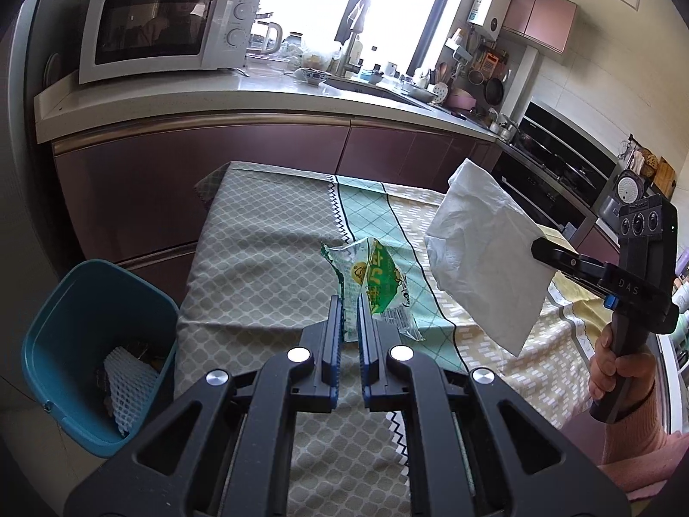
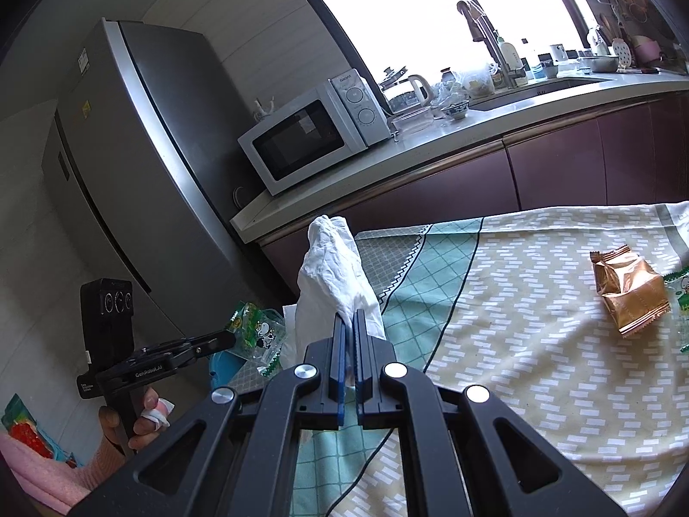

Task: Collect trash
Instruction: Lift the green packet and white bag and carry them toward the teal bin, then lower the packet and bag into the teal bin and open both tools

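Observation:
My left gripper [image 1: 349,301] is shut on a green and white snack wrapper [image 1: 374,278], held above the patterned tablecloth [image 1: 258,232]. The same wrapper [image 2: 252,329] shows at the left gripper's tip [image 2: 228,338] in the right wrist view. My right gripper [image 2: 349,316] is shut on a crumpled white tissue [image 2: 333,267], which sticks up past the fingers. From the left wrist view that tissue [image 1: 482,258] hangs in the air at the right, pinched by the right gripper [image 1: 536,247]. A blue bin [image 1: 92,344] stands on the floor left of the table, with white foam netting [image 1: 127,383] inside.
A gold foil wrapper [image 2: 631,291] lies on the tablecloth [image 2: 538,301] at the right, with another green wrapper [image 2: 680,293] at the frame edge. A counter with a microwave [image 1: 168,30] and a sink runs behind the table. A grey fridge [image 2: 129,172] stands at the left.

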{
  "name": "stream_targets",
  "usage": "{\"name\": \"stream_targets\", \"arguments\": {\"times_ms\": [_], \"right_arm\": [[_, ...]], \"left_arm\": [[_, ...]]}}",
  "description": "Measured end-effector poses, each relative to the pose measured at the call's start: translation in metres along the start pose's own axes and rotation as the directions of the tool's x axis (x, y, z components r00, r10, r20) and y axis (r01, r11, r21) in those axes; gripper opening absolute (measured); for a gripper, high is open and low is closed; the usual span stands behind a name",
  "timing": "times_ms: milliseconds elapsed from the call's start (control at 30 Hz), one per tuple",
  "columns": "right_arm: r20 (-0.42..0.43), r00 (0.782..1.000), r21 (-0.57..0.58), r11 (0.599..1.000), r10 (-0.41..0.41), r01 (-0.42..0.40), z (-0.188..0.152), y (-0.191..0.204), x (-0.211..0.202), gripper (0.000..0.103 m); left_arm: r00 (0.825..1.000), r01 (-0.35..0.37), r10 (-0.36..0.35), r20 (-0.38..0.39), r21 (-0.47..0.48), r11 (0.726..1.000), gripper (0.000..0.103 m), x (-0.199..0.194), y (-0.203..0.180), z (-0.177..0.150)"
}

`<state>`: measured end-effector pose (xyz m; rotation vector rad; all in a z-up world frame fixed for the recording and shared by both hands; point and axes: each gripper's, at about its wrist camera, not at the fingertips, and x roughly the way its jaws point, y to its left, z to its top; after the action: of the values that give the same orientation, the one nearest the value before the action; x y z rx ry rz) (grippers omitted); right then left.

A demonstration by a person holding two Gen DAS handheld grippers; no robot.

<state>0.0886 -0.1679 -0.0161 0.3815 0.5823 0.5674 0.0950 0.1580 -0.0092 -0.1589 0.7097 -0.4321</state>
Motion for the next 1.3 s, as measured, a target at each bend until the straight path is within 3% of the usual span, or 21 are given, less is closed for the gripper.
{"name": "stream_targets", "arguments": {"times_ms": [500,1300], "right_arm": [[-0.048,0.997,-0.033,0.998,0.058,-0.060,0.002,0.030,0.032,0.003],[-0.157,0.973,-0.079,0.980,0.169,-0.183,0.001,0.082,0.094,0.003]], "left_arm": [[0.996,-0.081,0.084,0.043,-0.060,0.995,0.007,-0.033,0.041,-0.003],[0.966,-0.237,0.251,0.059,-0.185,0.954,0.007,-0.071,0.123,-0.019]]}}
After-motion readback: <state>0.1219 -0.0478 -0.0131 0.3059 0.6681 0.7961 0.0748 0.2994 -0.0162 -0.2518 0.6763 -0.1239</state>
